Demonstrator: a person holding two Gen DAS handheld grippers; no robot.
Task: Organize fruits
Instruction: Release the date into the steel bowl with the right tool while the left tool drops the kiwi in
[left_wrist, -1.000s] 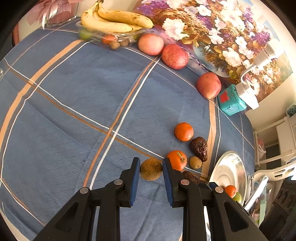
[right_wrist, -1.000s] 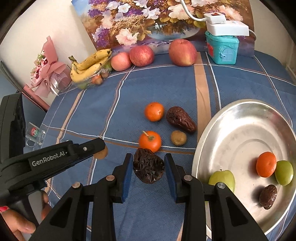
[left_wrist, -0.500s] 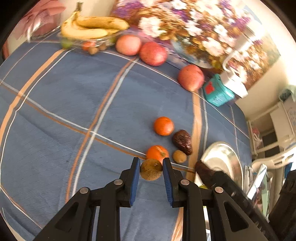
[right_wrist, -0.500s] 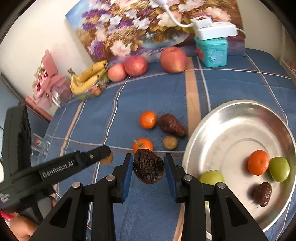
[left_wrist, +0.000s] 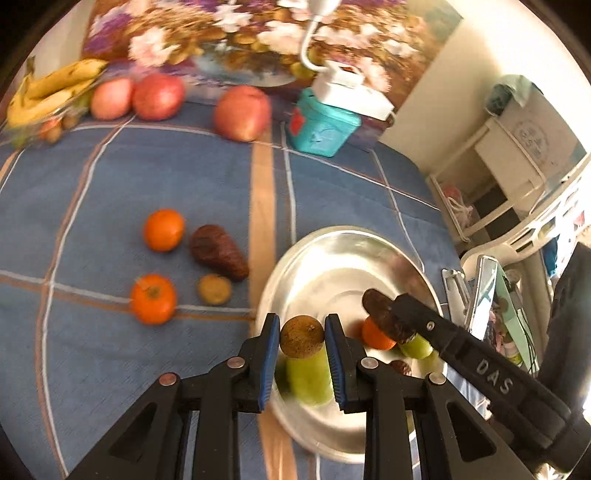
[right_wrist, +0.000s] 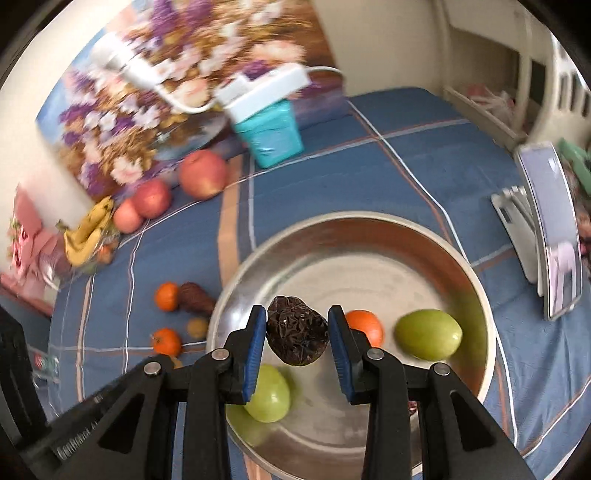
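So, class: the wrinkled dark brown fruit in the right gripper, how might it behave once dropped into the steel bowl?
The wrinkled dark brown fruit looks shrivelled, so probably light and slightly soft. Its creased skin likely grips well. Being lopsided, it should wobble rather than roll far in the steel bowl.

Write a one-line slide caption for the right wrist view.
Right gripper holds a wrinkled dark fruit above a steel bowl containing two green fruits and a tangerine.
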